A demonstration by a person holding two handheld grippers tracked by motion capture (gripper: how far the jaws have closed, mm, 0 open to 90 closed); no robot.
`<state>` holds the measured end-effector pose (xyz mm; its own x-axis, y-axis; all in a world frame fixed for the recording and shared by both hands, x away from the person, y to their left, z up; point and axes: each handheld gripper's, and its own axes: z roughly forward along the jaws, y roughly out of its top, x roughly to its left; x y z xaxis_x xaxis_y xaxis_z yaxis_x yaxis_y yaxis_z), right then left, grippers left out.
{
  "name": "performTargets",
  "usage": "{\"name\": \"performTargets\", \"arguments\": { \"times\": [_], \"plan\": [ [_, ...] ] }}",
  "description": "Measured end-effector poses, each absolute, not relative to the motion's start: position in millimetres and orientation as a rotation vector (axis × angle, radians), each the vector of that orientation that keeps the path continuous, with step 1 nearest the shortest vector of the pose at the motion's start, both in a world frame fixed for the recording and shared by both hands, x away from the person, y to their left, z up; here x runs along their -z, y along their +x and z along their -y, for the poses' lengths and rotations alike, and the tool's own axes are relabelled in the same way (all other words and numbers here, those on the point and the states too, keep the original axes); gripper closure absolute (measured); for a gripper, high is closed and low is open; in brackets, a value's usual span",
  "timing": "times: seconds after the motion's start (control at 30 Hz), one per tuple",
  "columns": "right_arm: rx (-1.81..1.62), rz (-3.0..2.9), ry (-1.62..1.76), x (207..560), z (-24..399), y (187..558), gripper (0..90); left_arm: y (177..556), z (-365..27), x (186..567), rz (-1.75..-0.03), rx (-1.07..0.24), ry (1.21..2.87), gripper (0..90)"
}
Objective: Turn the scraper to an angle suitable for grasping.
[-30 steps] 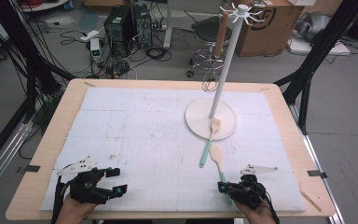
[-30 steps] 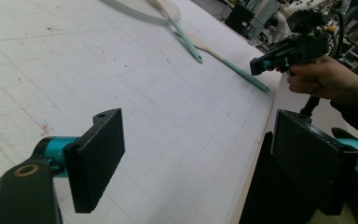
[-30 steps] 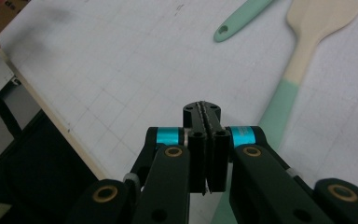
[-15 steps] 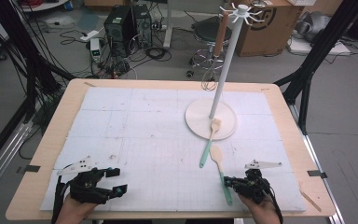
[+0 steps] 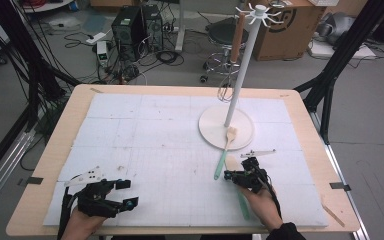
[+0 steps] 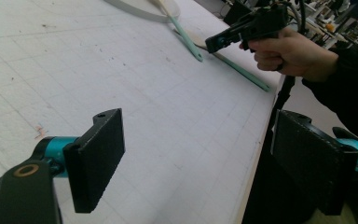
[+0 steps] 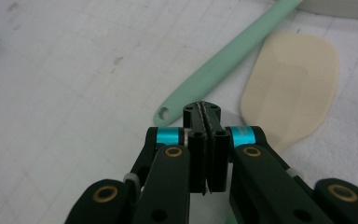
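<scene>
White gridded mat (image 5: 145, 145) — clenched right gripper (image 7: 204, 109) hovers empty, spatula blade (image 7: 291, 88) just right of its fingertips; left gripper (image 6: 191, 154) gapes empty.

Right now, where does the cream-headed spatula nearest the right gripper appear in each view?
High view: cream-headed spatula lies right of centre, beside the right gripper.
Left gripper view: its green handle runs along the top right, under the person's hand.
Right gripper view: its cream head lies at the right.
Shared landmark: the other spatula's green handle beside it.

Even, bright overhead light; soft, slightly blurry frames.
</scene>
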<state>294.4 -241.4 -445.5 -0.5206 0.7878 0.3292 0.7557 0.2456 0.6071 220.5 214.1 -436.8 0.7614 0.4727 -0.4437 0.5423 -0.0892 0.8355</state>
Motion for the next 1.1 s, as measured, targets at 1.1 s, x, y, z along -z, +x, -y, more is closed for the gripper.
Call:
{"name": "performTargets", "arguments": {
  "times": [1.1],
  "plan": [
    [-1.178,-2.128,1.755,446.6,331.6,293.6,89.5,218.4,-211.2,435.9,-0.790,0.086,1.719,18.0]
  ]
}}
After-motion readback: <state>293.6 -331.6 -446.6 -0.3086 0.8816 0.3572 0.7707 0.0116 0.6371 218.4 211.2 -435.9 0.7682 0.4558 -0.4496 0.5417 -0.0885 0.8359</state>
